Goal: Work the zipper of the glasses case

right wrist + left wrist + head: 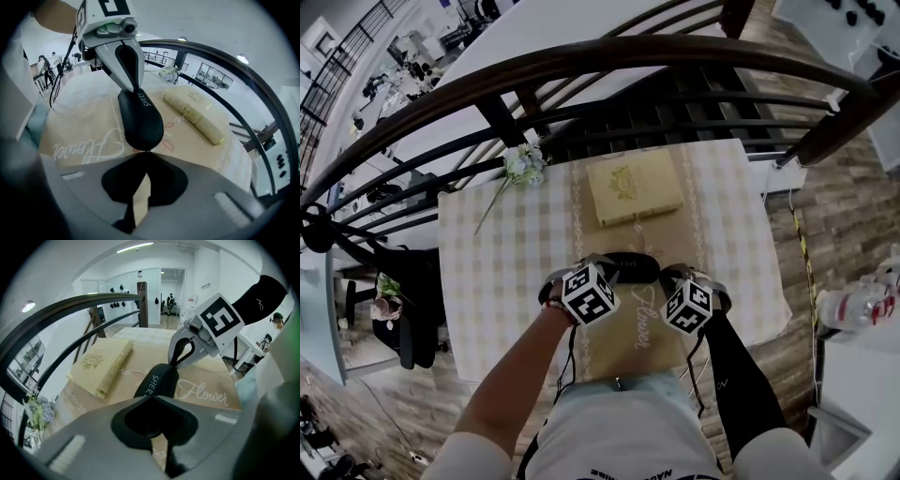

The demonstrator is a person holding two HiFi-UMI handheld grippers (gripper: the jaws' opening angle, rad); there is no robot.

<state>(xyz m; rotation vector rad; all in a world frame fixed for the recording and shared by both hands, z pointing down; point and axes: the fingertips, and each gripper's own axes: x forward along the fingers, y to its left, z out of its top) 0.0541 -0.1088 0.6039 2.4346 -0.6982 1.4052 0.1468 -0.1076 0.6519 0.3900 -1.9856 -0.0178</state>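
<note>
On a small table [487, 281] with a checked cloth, seen from above, a flower sprig [523, 164] lies at the far left corner. Nearer the viewer, the left gripper [151, 397] has its jaws together, tips touching the left end of a black glasses case [630, 267]. The case lies flat on a beige runner [623, 345], between the 2 hand-held grippers, with a pale yellow book [633, 186] beyond it. The right gripper [145, 151] is likewise fully closed, tips meeting at the case's right end; whether a zipper pull is nipped there is too small to tell. This looks like the start of the zip stroke: 1 end steadied, the other being taken. Next, the right tips likely need a sure pinch on the pull, then a draw along the case's edge.
</note>
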